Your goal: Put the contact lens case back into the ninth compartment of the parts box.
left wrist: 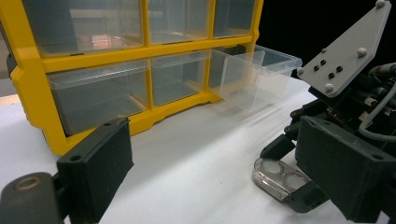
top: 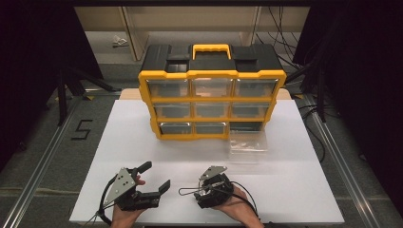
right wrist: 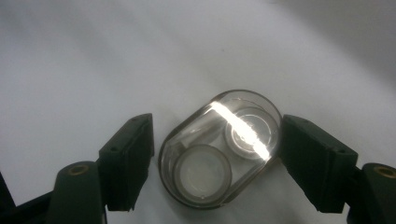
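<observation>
A small clear oval case (right wrist: 219,149) with two round wells lies flat on the white table (top: 285,190). My right gripper (right wrist: 217,158) points down at it, open, with one jaw close on each side of the case and a thin gap at the left jaw. The same case (left wrist: 279,179) appears in the left gripper view between that gripper's fingers (left wrist: 306,198). In the high view the right gripper (top: 205,192) is at the front centre. My left gripper (top: 155,175) is beside it to the left, open and holding nothing.
A yellow and black drawer organiser (top: 211,73) stands at the back of the table, with several clear drawers. One clear drawer (top: 247,145) is out and sits on the table before its bottom right slot. A cable loops from the right gripper.
</observation>
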